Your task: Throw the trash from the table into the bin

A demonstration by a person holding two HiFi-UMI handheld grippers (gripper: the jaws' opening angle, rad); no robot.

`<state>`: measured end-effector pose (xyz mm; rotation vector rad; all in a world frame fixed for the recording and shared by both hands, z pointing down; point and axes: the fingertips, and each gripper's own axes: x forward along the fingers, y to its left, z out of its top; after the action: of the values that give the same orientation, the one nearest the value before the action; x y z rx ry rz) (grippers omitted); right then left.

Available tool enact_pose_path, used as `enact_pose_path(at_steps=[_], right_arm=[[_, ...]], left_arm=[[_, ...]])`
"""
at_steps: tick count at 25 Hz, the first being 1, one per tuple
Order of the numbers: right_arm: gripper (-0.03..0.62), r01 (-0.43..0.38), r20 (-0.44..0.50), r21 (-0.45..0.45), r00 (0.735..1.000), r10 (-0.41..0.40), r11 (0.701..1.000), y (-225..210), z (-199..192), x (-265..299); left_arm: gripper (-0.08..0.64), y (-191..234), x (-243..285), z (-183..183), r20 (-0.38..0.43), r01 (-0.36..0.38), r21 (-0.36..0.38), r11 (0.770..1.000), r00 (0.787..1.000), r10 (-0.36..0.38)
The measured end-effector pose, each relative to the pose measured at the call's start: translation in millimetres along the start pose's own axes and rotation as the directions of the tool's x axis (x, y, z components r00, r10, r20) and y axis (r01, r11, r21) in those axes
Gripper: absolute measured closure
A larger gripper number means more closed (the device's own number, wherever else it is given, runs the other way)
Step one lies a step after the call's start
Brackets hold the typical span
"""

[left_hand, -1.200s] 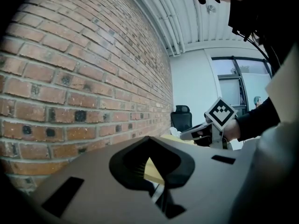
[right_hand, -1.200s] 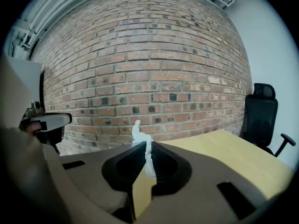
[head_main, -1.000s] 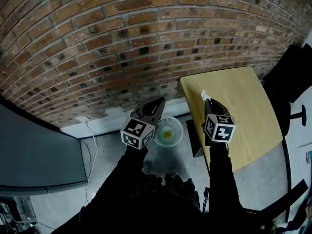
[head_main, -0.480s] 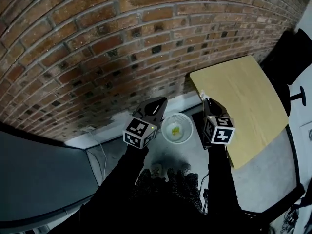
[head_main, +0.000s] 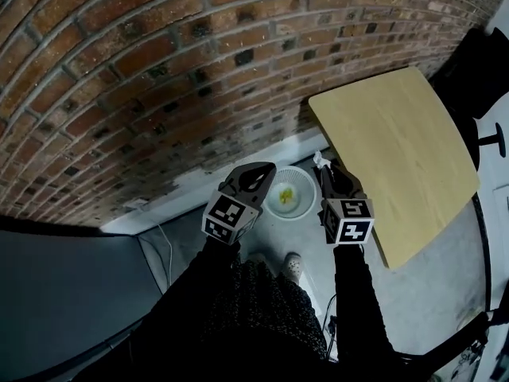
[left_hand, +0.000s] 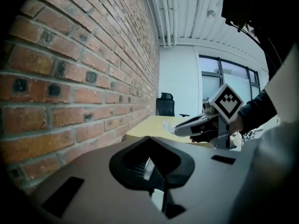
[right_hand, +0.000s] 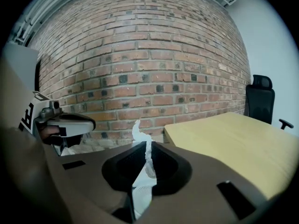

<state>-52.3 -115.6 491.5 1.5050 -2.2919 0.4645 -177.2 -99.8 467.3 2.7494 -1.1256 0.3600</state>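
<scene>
trash (right_hand: 139, 133): white crumpled strip | right gripper (head_main: 325, 169): fingers pinch it | left gripper (head_main: 261, 171): fingers closed, empty | bin (head_main: 299, 185): round, white

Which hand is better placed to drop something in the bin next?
Right. The right gripper pinches a white scrap and hangs close by the bin on the floor. The left gripper is shut and looks empty.

An office, by the look of it: bare brick wall (head_main: 159, 70) at twelve o'clock, a pale wooden desk (head_main: 398, 142) at two, a black swivel chair (right_hand: 260, 97) beyond it.
</scene>
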Motion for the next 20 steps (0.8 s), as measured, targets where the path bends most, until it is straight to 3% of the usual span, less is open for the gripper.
enact_pose_path(at_steps=[6, 12, 20], right_arm=[[0.552, -0.056, -0.062, -0.009, 0.997, 0.055, 0.998, 1.0, -43.1, 21.9], [0.552, -0.081, -0.151, -0.024, 0.986, 0.076, 0.996, -7.8, -98.4, 49.8], [0.552, -0.127, -0.234, -0.016, 0.965, 0.120, 0.992, -9.9, -151.6, 84.9]], left_arm=[[0.560, -9.8, 24.9, -42.1, -0.039, 0.001, -0.077, 0.997, 0.999, -0.004], [0.560, -9.0, 46.0, -81.2, -0.096, 0.039, -0.028, 0.999, 0.995, -0.041], [0.561, 2.0, 64.9, -128.3, -0.158, 0.038, -0.042, 0.998, 0.986, -0.044]])
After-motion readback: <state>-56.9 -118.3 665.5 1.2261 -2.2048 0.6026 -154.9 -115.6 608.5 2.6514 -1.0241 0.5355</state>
